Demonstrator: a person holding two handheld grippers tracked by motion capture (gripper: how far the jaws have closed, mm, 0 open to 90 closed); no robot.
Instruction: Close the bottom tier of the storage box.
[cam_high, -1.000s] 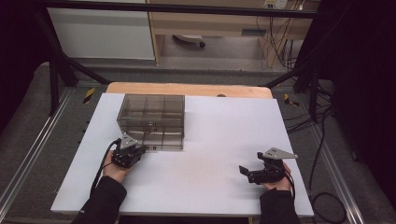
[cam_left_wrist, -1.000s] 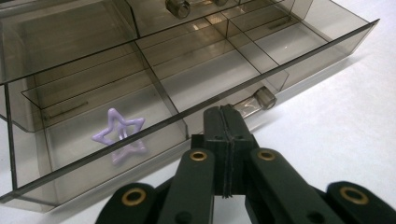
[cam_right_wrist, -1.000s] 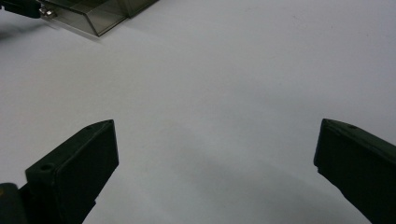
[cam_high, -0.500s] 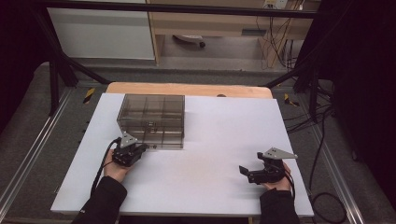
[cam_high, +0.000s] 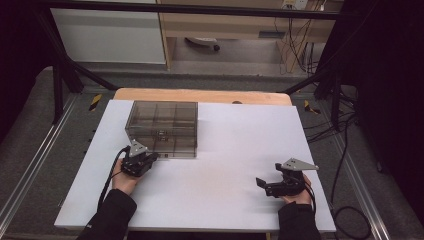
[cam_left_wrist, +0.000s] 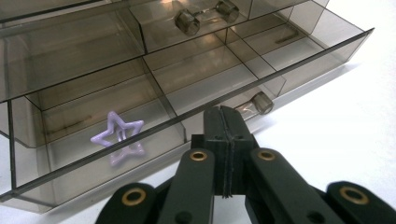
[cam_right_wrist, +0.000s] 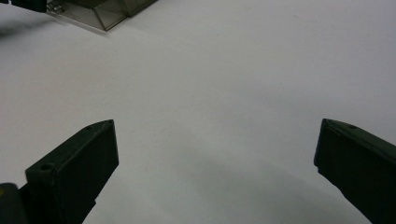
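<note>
The smoky see-through plastic drawer box (cam_high: 162, 128) stood on the left part of the white table (cam_high: 225, 150), toward the far side. Its bottom drawer (cam_left_wrist: 187, 100) was pulled out a little way toward the person. A small purple star-shaped ring (cam_left_wrist: 118, 136) lay inside that drawer, in its left part as the left gripper view showed it.

The left gripper (cam_left_wrist: 224, 122) sat just in front of the drawer, right by its round clear knob (cam_left_wrist: 261, 101). Its jaws were pressed flat together with nothing between them. I think it waited there because the drawer was the thing being worked on, either to pull it more or to push it back in. I could not tell if the tips touched the drawer front.

The right gripper (cam_high: 261, 183) rested low over the bare table on the near right side, well apart from the box. Its jaws stood wide apart and held nothing. It seemed to be kept out of the way until needed.

Compared with the picture from a second before, nothing had changed. Both hands were in the same places, and the box had not moved.
</note>
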